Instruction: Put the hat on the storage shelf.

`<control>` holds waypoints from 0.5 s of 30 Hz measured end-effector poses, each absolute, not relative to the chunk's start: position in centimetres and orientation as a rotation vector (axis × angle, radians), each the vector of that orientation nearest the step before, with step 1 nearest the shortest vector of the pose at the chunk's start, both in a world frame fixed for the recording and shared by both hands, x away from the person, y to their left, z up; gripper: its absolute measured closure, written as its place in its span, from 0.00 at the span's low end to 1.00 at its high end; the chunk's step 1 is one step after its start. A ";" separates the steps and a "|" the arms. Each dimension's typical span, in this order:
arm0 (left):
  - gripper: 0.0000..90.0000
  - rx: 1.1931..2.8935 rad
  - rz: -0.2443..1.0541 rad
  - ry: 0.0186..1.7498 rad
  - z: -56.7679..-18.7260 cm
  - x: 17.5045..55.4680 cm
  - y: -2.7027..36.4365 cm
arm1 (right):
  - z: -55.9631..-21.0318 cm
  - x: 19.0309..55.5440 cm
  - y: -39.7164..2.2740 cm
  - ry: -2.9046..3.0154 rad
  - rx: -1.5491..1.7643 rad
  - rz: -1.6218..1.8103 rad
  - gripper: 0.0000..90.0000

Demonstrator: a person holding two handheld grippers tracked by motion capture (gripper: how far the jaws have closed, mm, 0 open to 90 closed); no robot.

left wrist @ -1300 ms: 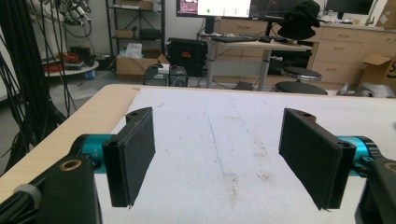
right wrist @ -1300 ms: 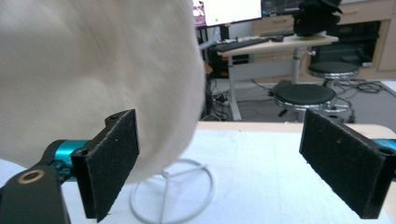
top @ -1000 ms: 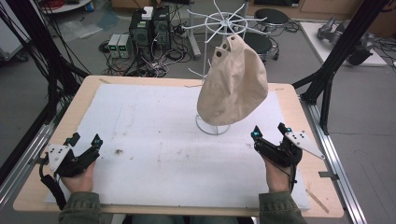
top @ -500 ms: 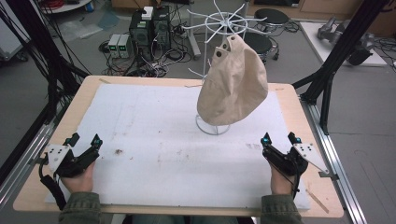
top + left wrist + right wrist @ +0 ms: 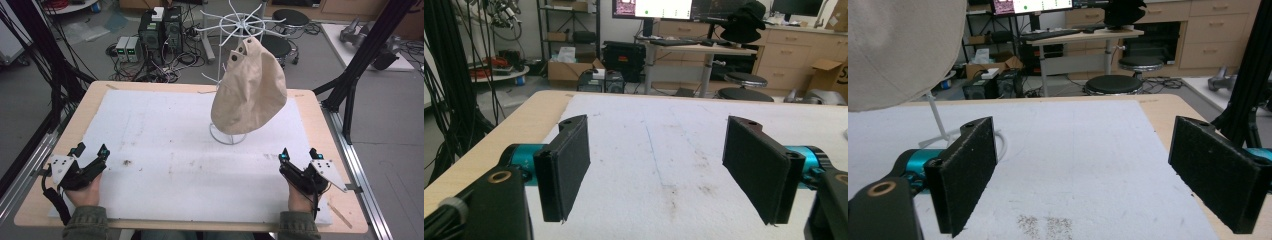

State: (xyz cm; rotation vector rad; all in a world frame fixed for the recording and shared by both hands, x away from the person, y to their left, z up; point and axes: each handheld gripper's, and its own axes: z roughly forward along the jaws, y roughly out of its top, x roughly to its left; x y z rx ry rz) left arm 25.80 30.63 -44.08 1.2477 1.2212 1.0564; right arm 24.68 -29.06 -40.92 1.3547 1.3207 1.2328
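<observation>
Holding both hand-held grippers, left and right, jaws apart, empty, resting near table corners; beige hat hanging on rack between.

The room was evenly and softly lit from overhead, with no hard glare. In the high view the picture was somewhat soft and grainy, and the hanging beige cloth cap cast only a faint shadow on the white foam mat covering the wooden counter. In both gripper views the near black foam pads stood fairly sharp, the far background softer. The bright monitor screen was washed out. Straight lines bowed slightly toward the frame edges.
</observation>
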 end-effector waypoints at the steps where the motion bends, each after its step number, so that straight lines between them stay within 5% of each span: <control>1: 0.30 1.248 1.054 1.222 -44.1 25.8 30.6 | -40.9 24.6 -29.0 1.321 1.353 1.232 0.12; 15: 0.30 1.250 1.052 1.218 -44.1 25.8 30.5 | -40.9 24.6 -29.3 1.305 1.373 1.249 0.12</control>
